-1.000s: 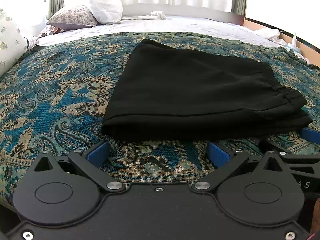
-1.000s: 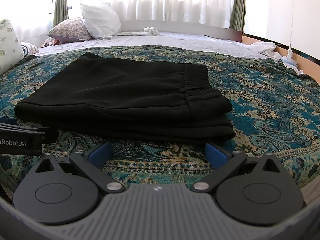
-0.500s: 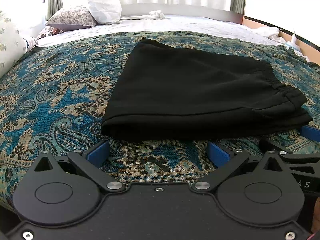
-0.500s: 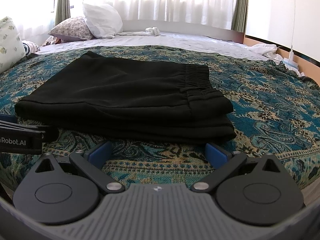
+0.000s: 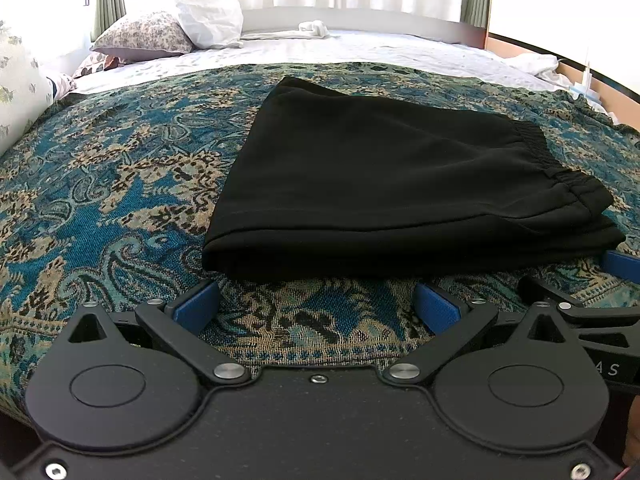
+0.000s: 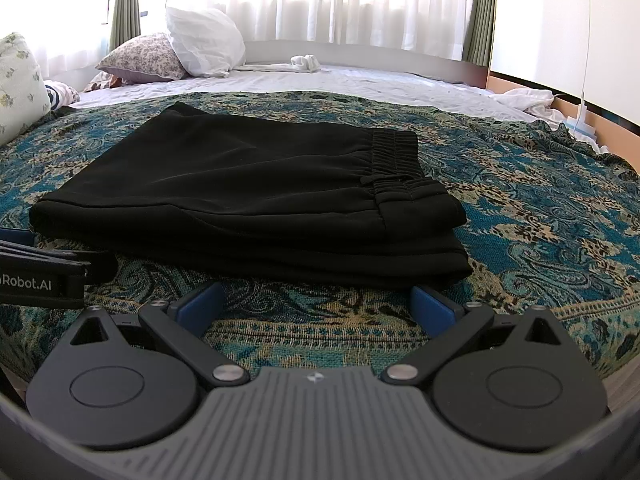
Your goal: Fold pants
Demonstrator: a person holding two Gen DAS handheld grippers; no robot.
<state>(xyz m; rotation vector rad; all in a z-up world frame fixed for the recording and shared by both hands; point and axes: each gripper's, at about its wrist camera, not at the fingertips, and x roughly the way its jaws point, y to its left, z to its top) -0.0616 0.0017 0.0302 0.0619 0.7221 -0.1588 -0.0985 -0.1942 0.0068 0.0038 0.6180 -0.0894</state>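
The black pants (image 5: 392, 184) lie folded in a flat stack on the blue patterned bedspread (image 5: 100, 200), elastic waistband to the right. My left gripper (image 5: 316, 306) is open and empty, just in front of the stack's near left edge. My right gripper (image 6: 316, 304) is open and empty, just in front of the stack's near right part; the pants (image 6: 248, 196) fill the middle of its view. Each gripper shows at the side of the other's view, the right one (image 5: 592, 300) and the left one (image 6: 44, 268).
Pillows (image 6: 204, 42) lie at the far left of the bed on a white sheet (image 6: 360, 84). A small white cloth (image 6: 304, 62) lies by the headboard. White bedding (image 6: 524, 100) is bunched at the far right by a wooden ledge. Curtained windows stand behind.
Both grippers have drawn back a little and risen slightly; the pants lie still and untouched.
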